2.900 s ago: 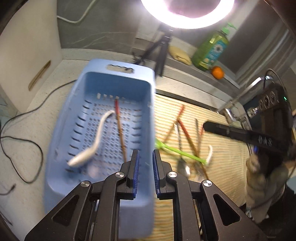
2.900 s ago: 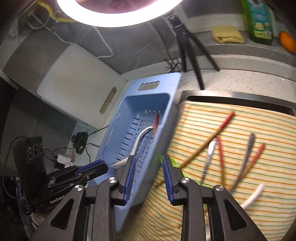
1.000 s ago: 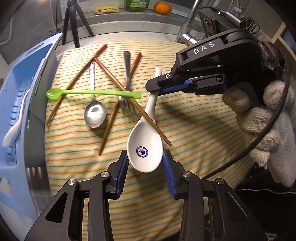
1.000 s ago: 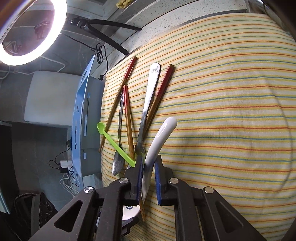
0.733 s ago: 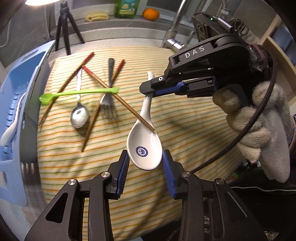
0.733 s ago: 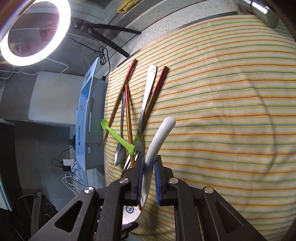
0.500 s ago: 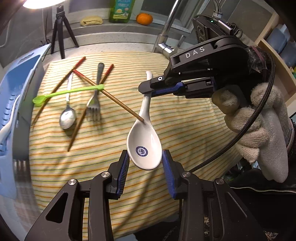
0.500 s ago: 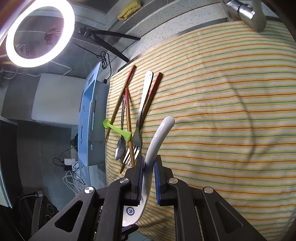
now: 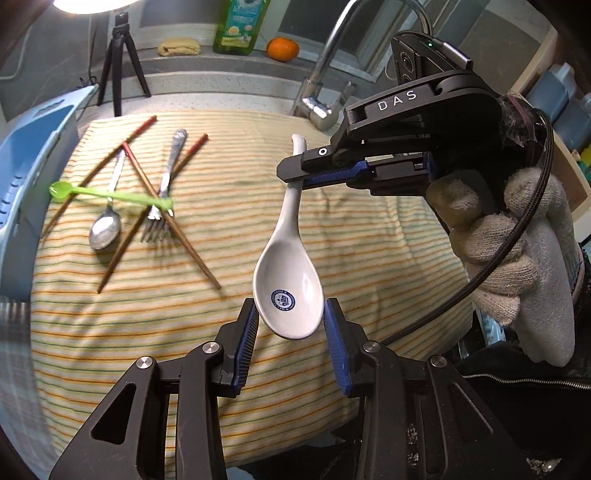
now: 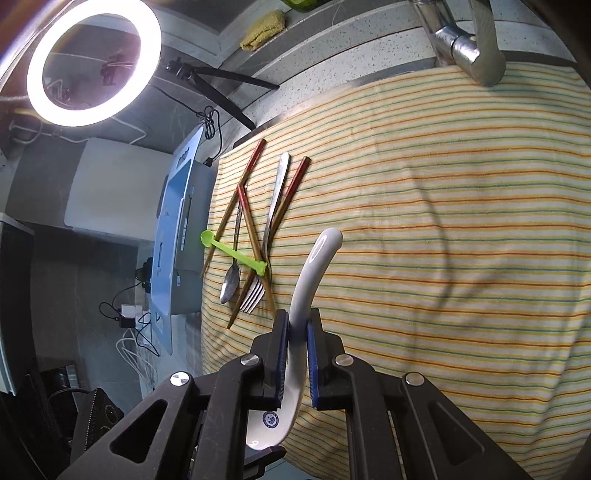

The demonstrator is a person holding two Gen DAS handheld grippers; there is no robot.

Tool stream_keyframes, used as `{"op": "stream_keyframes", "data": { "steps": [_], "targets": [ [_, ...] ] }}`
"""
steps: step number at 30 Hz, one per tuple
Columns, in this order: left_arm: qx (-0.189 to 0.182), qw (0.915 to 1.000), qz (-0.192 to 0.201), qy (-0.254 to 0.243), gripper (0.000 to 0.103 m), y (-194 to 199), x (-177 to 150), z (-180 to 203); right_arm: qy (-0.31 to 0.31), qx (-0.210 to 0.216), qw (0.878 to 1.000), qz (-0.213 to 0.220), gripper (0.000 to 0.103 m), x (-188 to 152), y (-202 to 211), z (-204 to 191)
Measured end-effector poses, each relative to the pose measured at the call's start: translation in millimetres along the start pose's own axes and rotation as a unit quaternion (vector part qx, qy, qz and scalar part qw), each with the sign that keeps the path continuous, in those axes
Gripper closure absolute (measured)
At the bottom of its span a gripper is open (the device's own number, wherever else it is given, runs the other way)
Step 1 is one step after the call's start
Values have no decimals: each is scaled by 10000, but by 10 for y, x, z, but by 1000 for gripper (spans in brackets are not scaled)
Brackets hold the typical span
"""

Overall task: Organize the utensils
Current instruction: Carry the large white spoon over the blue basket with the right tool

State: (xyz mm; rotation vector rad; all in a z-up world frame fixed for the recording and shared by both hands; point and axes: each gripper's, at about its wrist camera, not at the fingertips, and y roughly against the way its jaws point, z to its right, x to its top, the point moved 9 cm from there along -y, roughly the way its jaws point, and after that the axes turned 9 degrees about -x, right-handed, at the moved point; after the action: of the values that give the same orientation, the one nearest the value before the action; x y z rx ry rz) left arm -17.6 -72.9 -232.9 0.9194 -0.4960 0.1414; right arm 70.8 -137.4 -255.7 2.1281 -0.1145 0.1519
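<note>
A white ceramic soup spoon (image 9: 286, 280) with a blue emblem hangs in the air above the striped cloth (image 9: 369, 236). My right gripper (image 10: 296, 334) is shut on its handle (image 10: 314, 266); it also shows in the left wrist view (image 9: 295, 179). My left gripper (image 9: 290, 325) has its jaws on either side of the spoon's bowl, touching or nearly so. On the cloth lie a green plastic spoon (image 9: 110, 194), a metal spoon (image 9: 105, 230), a fork (image 9: 162, 206) and several chopsticks (image 9: 173, 232). The blue basket (image 9: 26, 166) stands at the left.
A faucet (image 9: 325, 74) rises behind the cloth. A tripod (image 9: 122, 62), a soap bottle (image 9: 240, 26), a yellow sponge (image 9: 179, 46) and an orange (image 9: 282, 48) stand on the back ledge. A ring light (image 10: 94, 61) and a white board (image 10: 110, 192) are at the left.
Both grippers went from the basket to the cloth. The right gripper lifted the white spoon clear of the chopstick, and both have risen with it between them.
</note>
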Motion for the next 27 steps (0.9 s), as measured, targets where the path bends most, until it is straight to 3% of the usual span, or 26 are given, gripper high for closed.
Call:
{"op": "stream_keyframes", "data": {
  "steps": [7,14,20,27],
  "targets": [
    [168,9995,262,95,68,364,167,-234,163,242,9995,79,94,162,-14,-430],
    [487,9977,464,129,68,858,306,-772,427,475,9978,176,94,320,-213,-1145],
    [660,9960,561,239,68,1157,383,-1337,639,570,9961,194,94,464,-555,-1758],
    [755,9946,519,487,68,1259,409,-1930,906,343,9953,82,94,647,-1072,-2295]
  ]
}}
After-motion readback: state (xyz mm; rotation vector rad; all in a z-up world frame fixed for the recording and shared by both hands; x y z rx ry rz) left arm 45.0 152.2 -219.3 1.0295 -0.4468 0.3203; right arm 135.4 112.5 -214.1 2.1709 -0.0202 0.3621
